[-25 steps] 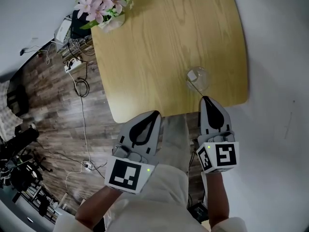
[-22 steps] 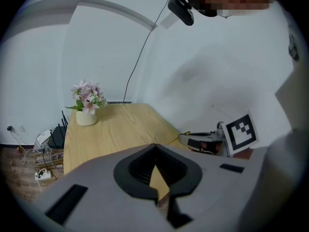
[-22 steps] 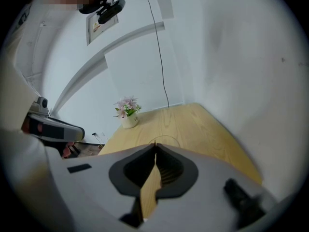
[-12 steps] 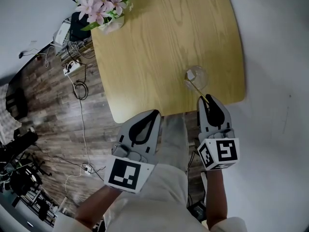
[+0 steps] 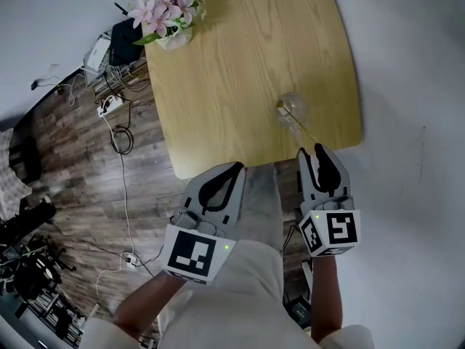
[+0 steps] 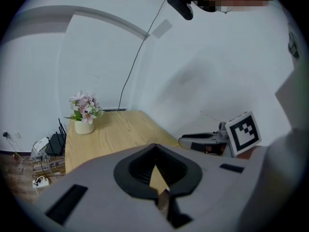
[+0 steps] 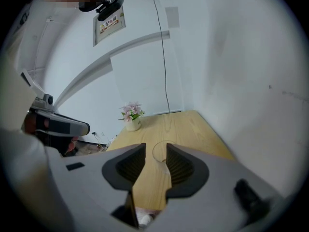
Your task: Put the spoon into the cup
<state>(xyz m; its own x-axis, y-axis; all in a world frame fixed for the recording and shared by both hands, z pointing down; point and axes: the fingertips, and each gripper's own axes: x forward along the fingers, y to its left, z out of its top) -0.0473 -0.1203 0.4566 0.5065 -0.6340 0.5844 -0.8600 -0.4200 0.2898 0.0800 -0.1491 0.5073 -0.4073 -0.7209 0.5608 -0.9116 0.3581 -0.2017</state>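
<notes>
Spoon in the cup, right tongs letting go.
The one spoon (image 5: 301, 126) leans in the one clear cup (image 5: 292, 106) on the table (image 5: 240, 71). The right tongs (image 5: 311, 150) have just been opening and grip nothing; the left tongs (image 5: 232, 169) are clenched, empty. Likely next: draw both tongs clear without knocking the handle. One flower pot (image 5: 174, 36) stands well apart.
</notes>
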